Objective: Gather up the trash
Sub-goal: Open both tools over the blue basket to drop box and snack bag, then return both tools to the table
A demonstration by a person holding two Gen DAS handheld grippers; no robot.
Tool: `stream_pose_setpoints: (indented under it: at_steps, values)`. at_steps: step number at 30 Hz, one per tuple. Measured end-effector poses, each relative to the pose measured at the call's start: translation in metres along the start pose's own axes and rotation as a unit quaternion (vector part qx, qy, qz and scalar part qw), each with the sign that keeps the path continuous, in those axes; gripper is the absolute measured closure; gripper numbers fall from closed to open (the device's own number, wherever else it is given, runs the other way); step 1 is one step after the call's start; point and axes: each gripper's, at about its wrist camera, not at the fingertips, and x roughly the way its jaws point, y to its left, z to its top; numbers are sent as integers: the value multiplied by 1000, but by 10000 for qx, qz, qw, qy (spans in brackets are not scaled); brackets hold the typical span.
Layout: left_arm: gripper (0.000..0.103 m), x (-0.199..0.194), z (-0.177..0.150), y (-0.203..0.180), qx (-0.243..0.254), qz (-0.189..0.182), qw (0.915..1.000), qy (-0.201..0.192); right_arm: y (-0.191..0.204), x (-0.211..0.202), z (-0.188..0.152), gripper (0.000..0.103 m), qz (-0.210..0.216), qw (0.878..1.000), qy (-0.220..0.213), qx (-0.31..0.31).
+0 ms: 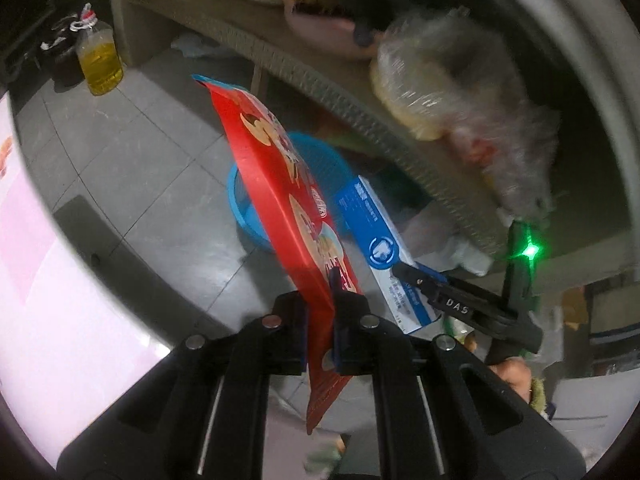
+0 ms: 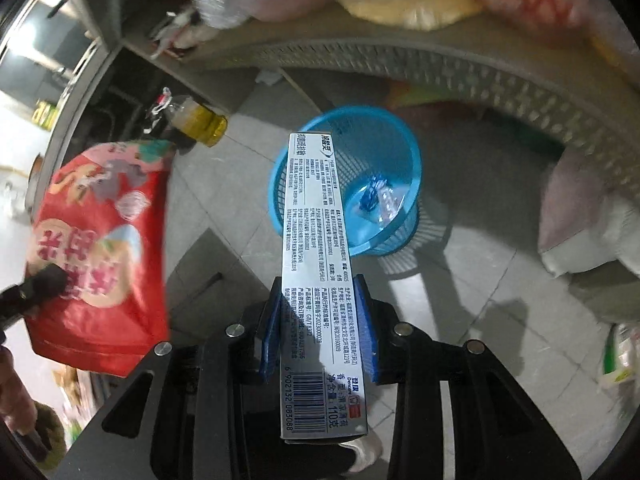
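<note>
My left gripper [image 1: 320, 304] is shut on a flat red snack bag [image 1: 280, 184], which stands on edge in front of the lens; the same red snack bag [image 2: 100, 240] shows at the left of the right wrist view. My right gripper [image 2: 318, 312] is shut on a long blue-and-white toothpaste box [image 2: 316, 272], seen from the side as the toothpaste box [image 1: 376, 248] in the left wrist view. Both items hang above a blue plastic basket [image 2: 400, 152] on the tiled floor. A small wrapper [image 2: 376, 196] lies inside it. The basket [image 1: 248, 200] is partly hidden behind the red bag.
A woven shelf edge [image 2: 440, 72] runs above the basket, loaded with plastic bags [image 1: 460, 112]. A bottle of yellow oil [image 1: 100, 60] stands on the floor near a table leg. A pink-white sack [image 2: 580, 216] lies at the right. A person's hand [image 1: 516, 376] holds the right gripper.
</note>
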Motion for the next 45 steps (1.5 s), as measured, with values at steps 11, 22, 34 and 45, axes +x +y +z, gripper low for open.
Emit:
stream_pose_setpoints:
  at_steps: [11,22,34,45]
  values:
    - [70,69,82,3,208,575,9980,-185,-24,102,85,44,202,9947,-230,985]
    - [53,34,51,4,334,800,9948,-536,-28,98,51,44,-111,9957,-473,785]
    - [37,-55,-27,-5,365,482,9923,-1081,11,18,-33,44,-394,9970,-545,-393]
    - [32,-130,-133,12,-20,571,9864,-1539,61,-87,-77,21,-615,9808,-1231,-1384]
